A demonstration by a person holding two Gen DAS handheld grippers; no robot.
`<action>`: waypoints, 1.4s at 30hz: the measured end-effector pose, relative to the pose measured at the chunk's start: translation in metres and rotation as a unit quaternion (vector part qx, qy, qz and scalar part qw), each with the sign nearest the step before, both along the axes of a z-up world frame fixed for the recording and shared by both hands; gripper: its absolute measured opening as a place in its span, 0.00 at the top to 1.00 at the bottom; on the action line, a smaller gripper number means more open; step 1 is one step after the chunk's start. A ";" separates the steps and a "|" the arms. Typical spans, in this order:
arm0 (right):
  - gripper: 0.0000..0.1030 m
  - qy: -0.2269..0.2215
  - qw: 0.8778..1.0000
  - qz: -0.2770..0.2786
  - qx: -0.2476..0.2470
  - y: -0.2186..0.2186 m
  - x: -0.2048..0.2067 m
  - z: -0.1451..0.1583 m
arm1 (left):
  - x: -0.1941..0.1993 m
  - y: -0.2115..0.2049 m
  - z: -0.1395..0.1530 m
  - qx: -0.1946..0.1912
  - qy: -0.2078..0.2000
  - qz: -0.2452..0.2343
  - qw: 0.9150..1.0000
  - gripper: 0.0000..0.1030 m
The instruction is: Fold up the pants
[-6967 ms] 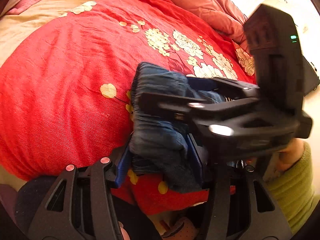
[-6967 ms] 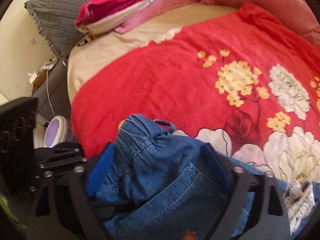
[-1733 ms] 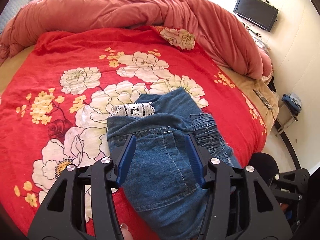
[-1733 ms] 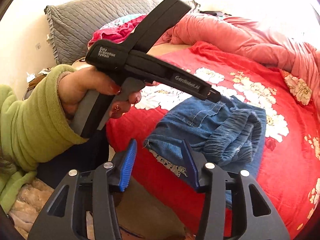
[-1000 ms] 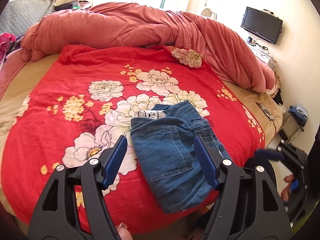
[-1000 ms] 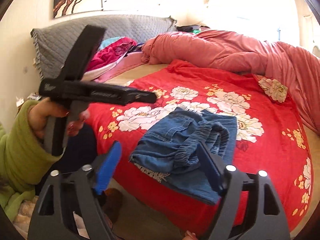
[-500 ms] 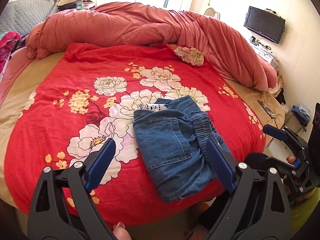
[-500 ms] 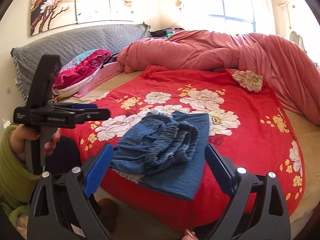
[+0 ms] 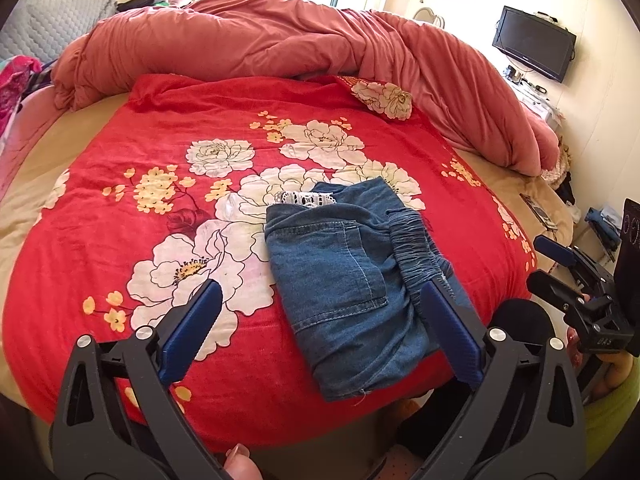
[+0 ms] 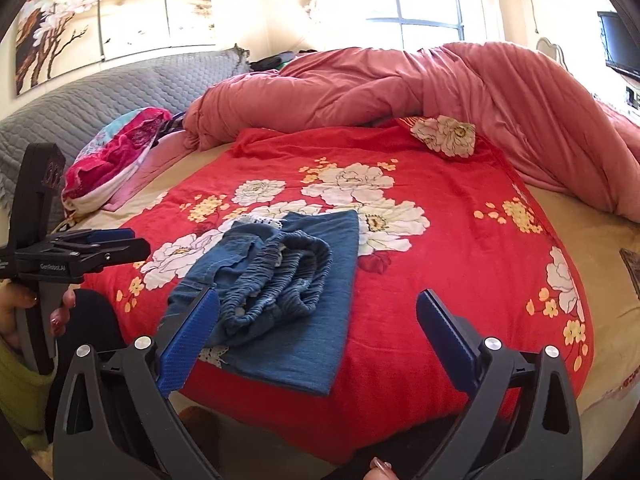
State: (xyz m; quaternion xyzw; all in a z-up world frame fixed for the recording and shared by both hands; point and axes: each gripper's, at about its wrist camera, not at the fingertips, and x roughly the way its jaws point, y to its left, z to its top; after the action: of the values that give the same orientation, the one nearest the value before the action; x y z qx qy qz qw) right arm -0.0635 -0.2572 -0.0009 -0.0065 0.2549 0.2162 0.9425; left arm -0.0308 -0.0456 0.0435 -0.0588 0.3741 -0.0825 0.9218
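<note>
Folded denim pants [image 9: 352,276] lie on the red floral blanket [image 9: 168,128], near its near edge, right of centre in the left wrist view. They form a compact bundle: pocket panel with pale stitching on top, gathered elastic waistband [image 9: 416,248] along the right side, a strip of white lace trim [image 9: 306,199] showing at the far edge. In the right wrist view the same pants [image 10: 280,292] sit left of centre, the waistband bunched on top of a flat lower layer that reaches toward the near edge of the blanket.

Left gripper [image 9: 324,334]: jaws spread wide, having just been opening. Blue pads [image 9: 192,330] stand apart above the near end of the pants; nothing is pinched, and the pads are clear of the cloth.

Right gripper [image 10: 318,340]: jaws likewise spread wide, just been opening. Its left pad overlaps the near left corner of the pants in the picture, but no grip on the fabric.

Each gripper shows in the other's camera: the right gripper at the far right edge of the left wrist view, the left one at the left edge of the right wrist view, held by a hand [image 10: 12,312] in a green sleeve [image 10: 20,384].

Beyond the blanket, a rumpled pink quilt [image 9: 280,36] lies across the far side of the bed. Grey quilted headboard [image 10: 92,96] and a pile of pink patterned cloth [image 10: 116,148] at far left. A dark screen [image 9: 534,43] hangs on the right wall.
</note>
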 end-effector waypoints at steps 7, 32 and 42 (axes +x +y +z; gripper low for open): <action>0.05 0.014 1.000 -0.012 0.004 -0.005 0.010 -0.008 | 0.006 0.000 -0.011 -0.001 0.013 0.003 1.000 0.10; 0.05 0.126 0.991 0.017 0.031 0.007 0.104 -0.042 | 0.046 0.010 -0.069 -0.062 0.095 0.024 0.993 0.10; 0.05 0.164 0.984 0.051 0.038 0.023 0.142 -0.051 | 0.057 0.003 -0.073 -0.054 0.093 0.021 0.994 0.10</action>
State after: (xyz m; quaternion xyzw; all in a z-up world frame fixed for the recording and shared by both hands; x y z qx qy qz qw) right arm 0.0787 -0.2345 -0.0523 0.0525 0.3970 0.2714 0.8752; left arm 0.0267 -0.0426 -0.0299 -0.1240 0.4518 -0.0775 0.8800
